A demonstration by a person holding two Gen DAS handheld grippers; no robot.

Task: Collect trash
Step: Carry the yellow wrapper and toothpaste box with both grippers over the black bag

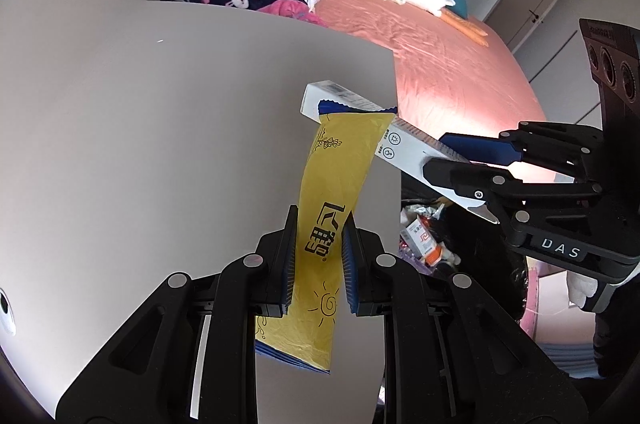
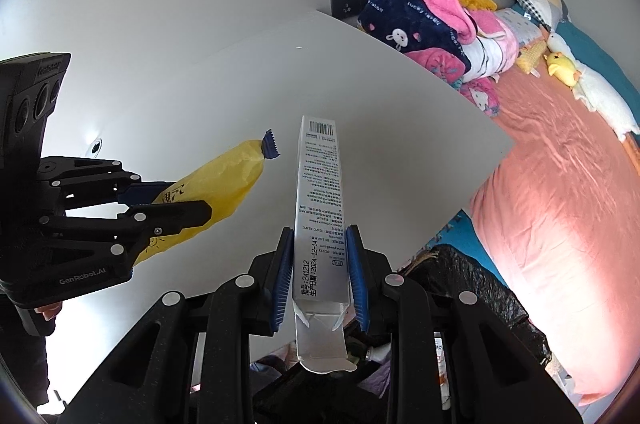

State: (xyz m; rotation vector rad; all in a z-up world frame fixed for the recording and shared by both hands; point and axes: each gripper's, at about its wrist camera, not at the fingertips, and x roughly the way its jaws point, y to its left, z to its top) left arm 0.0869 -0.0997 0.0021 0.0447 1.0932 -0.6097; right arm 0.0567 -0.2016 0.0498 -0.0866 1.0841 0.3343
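Trash here is two light pieces held above the white tabletop (image 1: 160,144): the left gripper (image 1: 319,264) has its jaws nearly closed on a limp yellow wrapper (image 1: 344,160), and the right gripper (image 2: 319,272) is clamped narrowly across a slim white carton (image 2: 318,192). The wrapper looks thin, slick and floppy, so a mid-length pinch suits it, while the stiff but crushable carton is best gripped across its flat sides. A black-lined bin (image 2: 480,288) with litter sits just below, beside the bed (image 2: 560,204).
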